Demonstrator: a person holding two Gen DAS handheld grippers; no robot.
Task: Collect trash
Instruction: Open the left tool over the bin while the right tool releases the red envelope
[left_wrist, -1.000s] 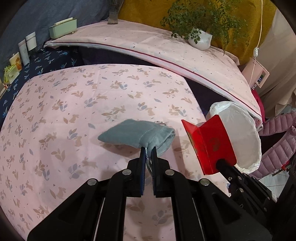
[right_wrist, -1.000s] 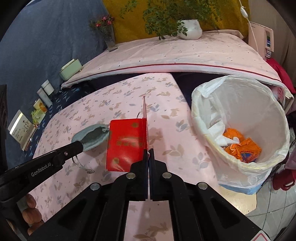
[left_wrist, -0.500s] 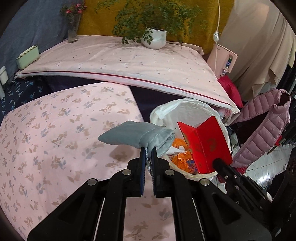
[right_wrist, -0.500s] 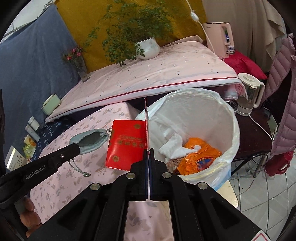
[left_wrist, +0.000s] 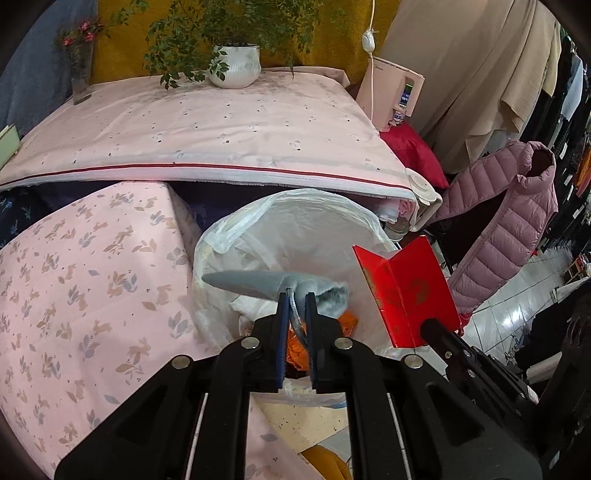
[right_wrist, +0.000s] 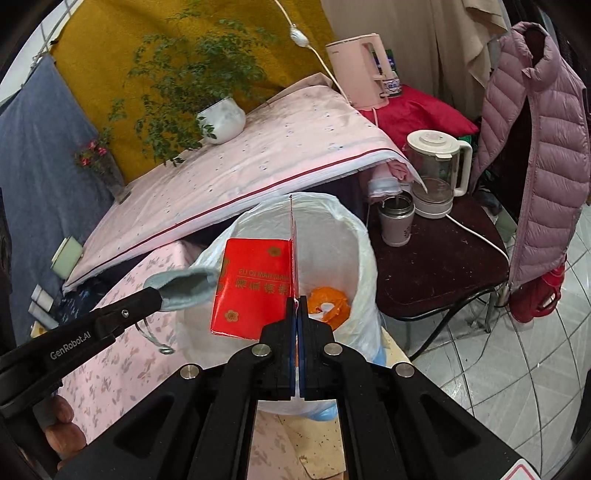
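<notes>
Grey fabric pouch (left_wrist: 280, 286) — left gripper (left_wrist: 295, 302) opening; right gripper (right_wrist: 295, 301) pinches red card (right_wrist: 255, 288).

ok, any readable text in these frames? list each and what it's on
"GenRobot.AI": side of the left gripper.
"FU QI MAN MAN": red envelope, above a row of gold Chinese characters that I can't read reliably.
Pink kettle panel and mug print: too small to read.
</notes>
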